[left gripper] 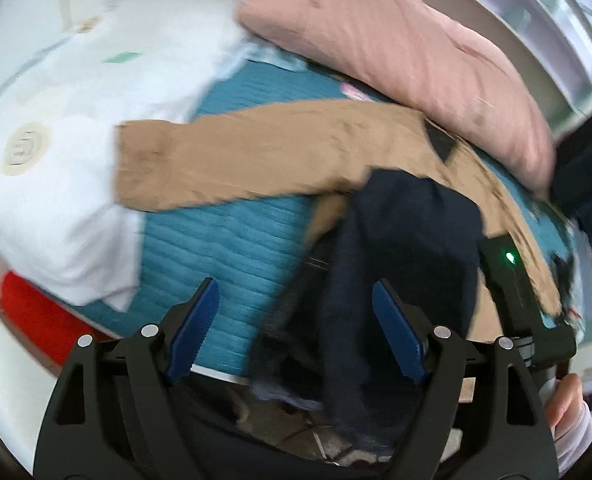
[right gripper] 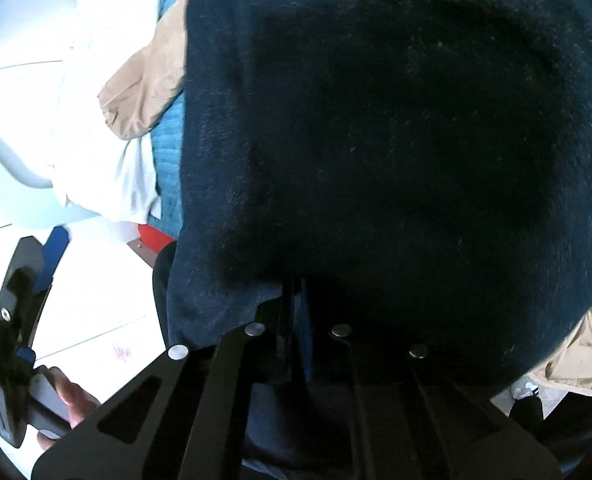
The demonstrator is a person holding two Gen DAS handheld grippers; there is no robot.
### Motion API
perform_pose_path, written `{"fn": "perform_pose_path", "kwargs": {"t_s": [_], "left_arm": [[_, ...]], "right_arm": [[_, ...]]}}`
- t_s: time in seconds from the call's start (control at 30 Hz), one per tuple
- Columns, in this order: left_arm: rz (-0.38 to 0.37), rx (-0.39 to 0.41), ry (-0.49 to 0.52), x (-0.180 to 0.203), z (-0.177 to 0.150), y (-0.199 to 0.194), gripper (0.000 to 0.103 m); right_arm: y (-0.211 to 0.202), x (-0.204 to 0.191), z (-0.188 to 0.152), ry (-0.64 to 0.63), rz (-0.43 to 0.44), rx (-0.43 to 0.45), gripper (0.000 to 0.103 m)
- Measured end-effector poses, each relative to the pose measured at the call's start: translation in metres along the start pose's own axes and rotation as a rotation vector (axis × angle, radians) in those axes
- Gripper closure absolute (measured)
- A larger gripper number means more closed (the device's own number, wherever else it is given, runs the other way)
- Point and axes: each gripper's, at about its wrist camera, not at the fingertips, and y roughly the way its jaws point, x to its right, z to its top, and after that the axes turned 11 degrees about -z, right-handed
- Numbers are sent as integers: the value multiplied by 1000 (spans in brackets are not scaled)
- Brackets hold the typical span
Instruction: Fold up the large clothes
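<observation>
Garment: dark navy knit point(right gripper: 376, 140), soft and limp, likely fairly heavy, hanging over the bed edge point(left gripper: 223, 376) onto the tan garment point(left gripper: 255, 152) and teal quilt point(left gripper: 223, 248).
Handling: sags and bunches; best taken at a hem or shoulder corner, not mid-panel.
Right claw point(right gripper: 293, 320): fingers pressed together, pinching the navy knit edge; held low, aimed up into the cloth.
Left claw point(left gripper: 296, 332): blue pads point(left gripper: 193, 330) spread wide, gripping nothing, poised at the bed edge just beside the hanging knit.
</observation>
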Motion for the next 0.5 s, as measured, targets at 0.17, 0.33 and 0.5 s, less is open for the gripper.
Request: {"fn": "perform_pose_path", "kwargs": {"t_s": [0.17,0.33,0.5], "left_arm": [[-146,-66,-29,11,-5,44,24],[8,-192,43,8,-17,113,27],[-9,-170,3,-4,-16,116,26]], "right_arm": [[-9,15,-7,44,56,-8,97],[-36,35,-25,62,89,-14,97],[-66,66,-55,66,-5,26,97]]}}
